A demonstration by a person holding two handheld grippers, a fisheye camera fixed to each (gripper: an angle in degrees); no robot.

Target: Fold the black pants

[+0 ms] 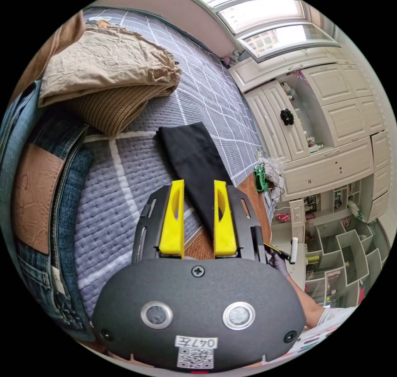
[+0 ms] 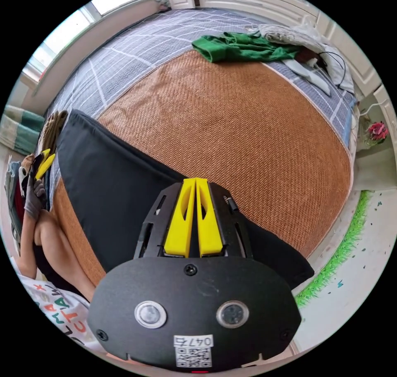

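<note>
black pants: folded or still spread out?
Folded lengthwise: the black pants lie as one long narrow strip across the woven mat, not yet folded shorter.

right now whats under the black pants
The black pants lie across a woven brown mat, which rests on the grey checked quilt. Whatever sits directly beneath the cloth is covered.

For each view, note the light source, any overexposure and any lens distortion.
Left gripper view: daylight from the window, its panes blown out; cabinets curve with the fisheye. Right gripper view: soft, even light; the woven mat bulges like a dome; black pants show little detail.
</note>
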